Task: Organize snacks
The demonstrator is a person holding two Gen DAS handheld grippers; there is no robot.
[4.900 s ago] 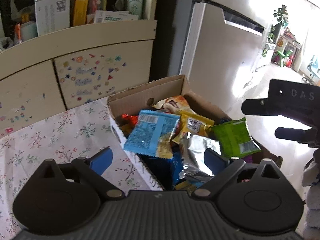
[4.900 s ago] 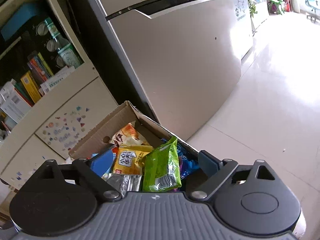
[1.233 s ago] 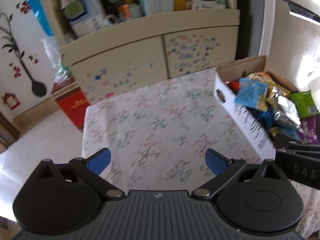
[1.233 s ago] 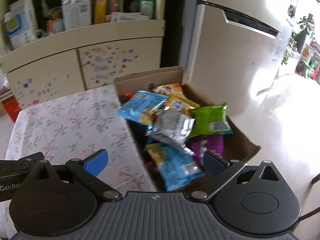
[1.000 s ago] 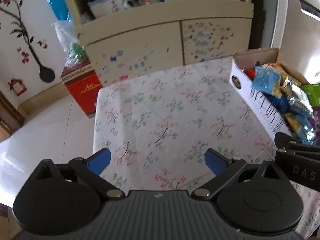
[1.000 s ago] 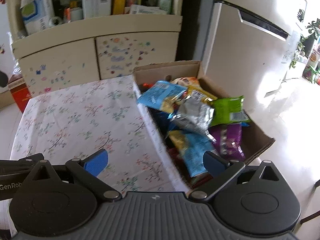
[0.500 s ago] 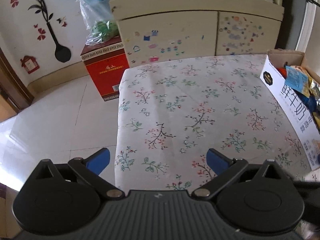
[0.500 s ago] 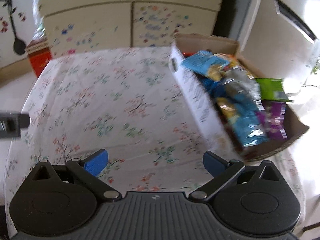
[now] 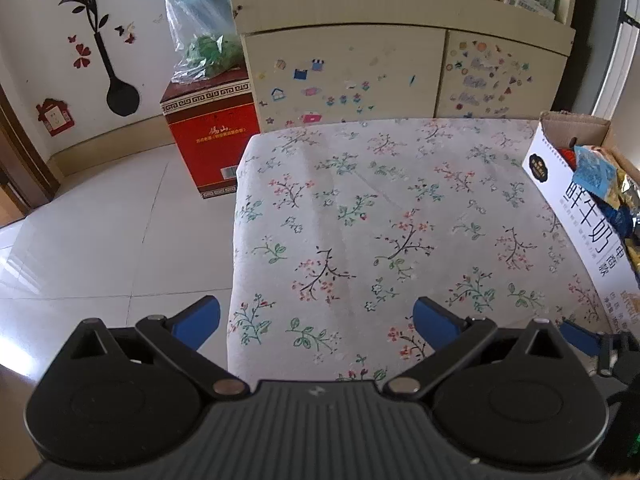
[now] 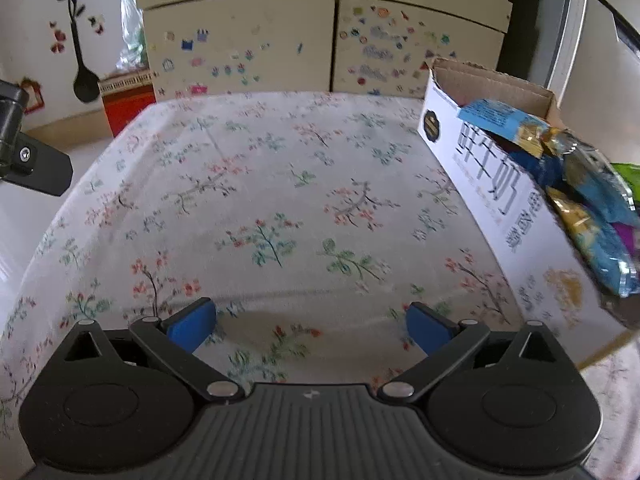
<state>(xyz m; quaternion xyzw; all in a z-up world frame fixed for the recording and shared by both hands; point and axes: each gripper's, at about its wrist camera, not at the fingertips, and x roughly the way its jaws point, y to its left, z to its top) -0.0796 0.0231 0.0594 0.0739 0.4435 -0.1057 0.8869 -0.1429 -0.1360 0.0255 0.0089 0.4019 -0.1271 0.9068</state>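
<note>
Snacks: the packets (image 10: 592, 184) were all heaped in the cardboard box (image 10: 500, 184), piled over its rim; blue, gold, silvery, green and purple ones showed.
Box: it sat on the table's far right side, long printed wall facing the open cloth.
Table: the floral tablecloth (image 10: 280, 184) beside the box had nothing lying on it that I could see.
Left gripper (image 9: 316, 320): jaws apart, nothing between them, hanging over the near edge of the table, well away from the box.
Right gripper (image 10: 310, 320): also spread wide with nothing in it, low over the cloth, box off to its right.
Progress: honestly could've gone either way. Everything in the box fits snacks already gathered up, or a full box waiting to be sorted out onto the cloth.
Behind the box: sticker-covered cabinet (image 9: 400, 76).
</note>
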